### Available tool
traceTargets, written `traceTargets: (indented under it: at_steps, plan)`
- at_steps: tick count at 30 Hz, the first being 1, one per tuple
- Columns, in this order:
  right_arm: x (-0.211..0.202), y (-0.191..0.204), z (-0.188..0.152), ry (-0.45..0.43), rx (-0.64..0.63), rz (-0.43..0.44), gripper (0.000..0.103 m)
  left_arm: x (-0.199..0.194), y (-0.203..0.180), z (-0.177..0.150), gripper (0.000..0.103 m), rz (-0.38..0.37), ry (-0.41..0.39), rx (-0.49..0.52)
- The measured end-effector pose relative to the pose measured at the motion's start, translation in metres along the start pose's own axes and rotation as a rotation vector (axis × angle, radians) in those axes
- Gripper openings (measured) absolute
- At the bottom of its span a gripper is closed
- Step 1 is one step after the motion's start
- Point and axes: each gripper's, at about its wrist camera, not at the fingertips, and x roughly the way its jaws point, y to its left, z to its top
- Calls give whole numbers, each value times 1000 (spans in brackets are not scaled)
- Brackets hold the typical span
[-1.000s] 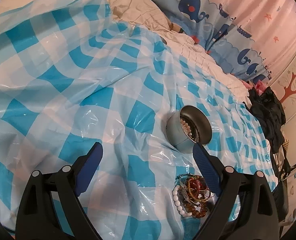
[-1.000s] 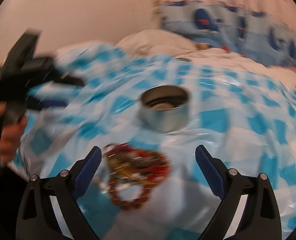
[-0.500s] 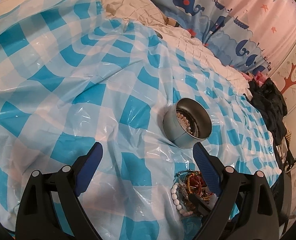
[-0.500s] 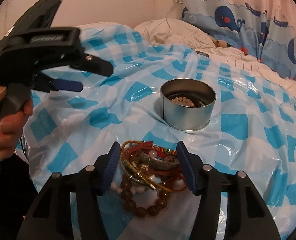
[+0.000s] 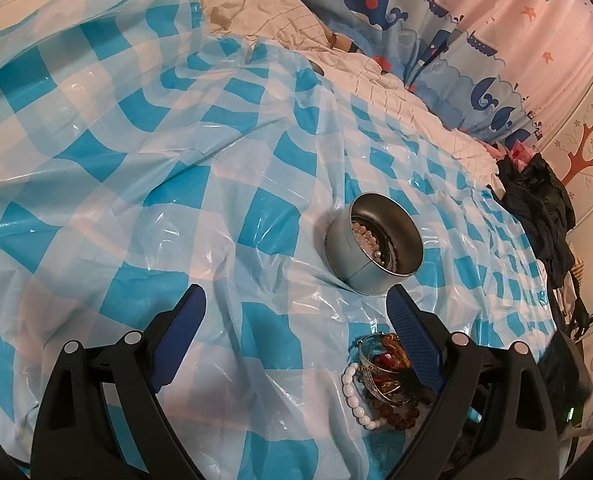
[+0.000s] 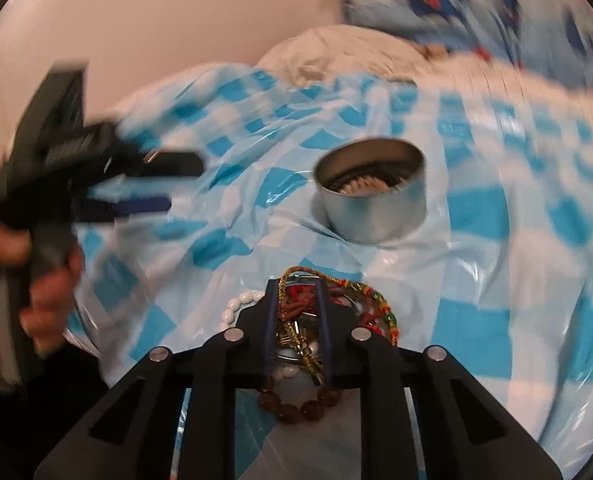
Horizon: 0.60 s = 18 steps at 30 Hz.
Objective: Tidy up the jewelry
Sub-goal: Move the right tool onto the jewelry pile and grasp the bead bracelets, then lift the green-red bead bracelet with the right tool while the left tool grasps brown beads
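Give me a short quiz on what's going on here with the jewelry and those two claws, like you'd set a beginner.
1. True or false: the metal tin is empty.
2. Which claw has the pile of bracelets between its fingers: A left, B right, C neither?
3. Fill in: the tin stands on a blue and white checked ______.

Key
1. False: a string of pale beads already lies inside.
2. B: the right claw has just been closing, and its fingers now pinch strands of the pile; the left claw is open over the sheet with nothing between its fingers.
3. Plastic sheet.
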Motion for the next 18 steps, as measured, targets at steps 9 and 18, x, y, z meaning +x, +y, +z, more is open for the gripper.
traceTargets:
  at_steps: [9,18]
  plan:
    - [-5,-45,0,-5,303,203,14,0,-1,-1,88,1,4,4]
    - [-13,-57,-1,-41,393,319,7,3,-5,-4,88,2,13,14]
